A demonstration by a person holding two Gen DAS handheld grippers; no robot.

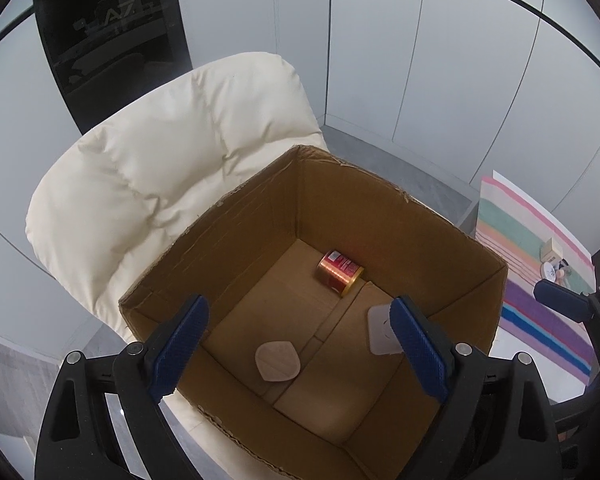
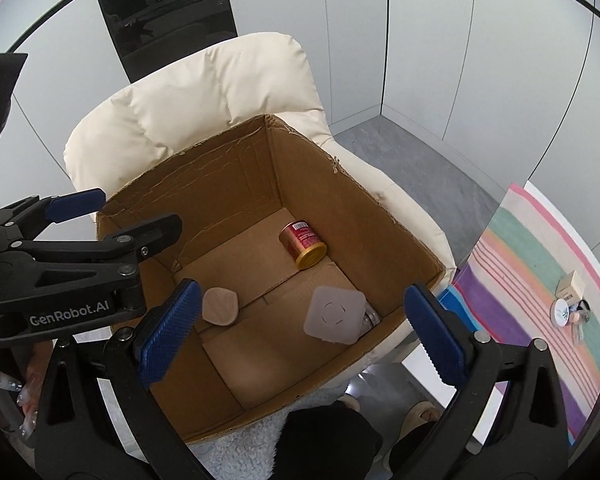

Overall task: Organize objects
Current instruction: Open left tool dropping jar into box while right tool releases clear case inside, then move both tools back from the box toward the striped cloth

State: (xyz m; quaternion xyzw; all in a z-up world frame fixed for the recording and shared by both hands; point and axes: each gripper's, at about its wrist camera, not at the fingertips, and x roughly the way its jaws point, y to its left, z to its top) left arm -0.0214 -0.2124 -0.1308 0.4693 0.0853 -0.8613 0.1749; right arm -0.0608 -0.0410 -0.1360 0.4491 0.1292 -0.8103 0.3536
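On a cream padded chair (image 2: pixel 204 92) stands our open cardboard box (image 2: pixel 236 184). Inside lie a red can (image 2: pixel 302 246) on its side, a tan lid (image 2: pixel 220 306) and a pale square lid (image 2: pixel 334 312). The can looks stiff, smooth and able to roll; we would take it across its body. Left gripper (image 1: pixel 300 344) and right gripper (image 2: pixel 300 328) hang apart, empty.
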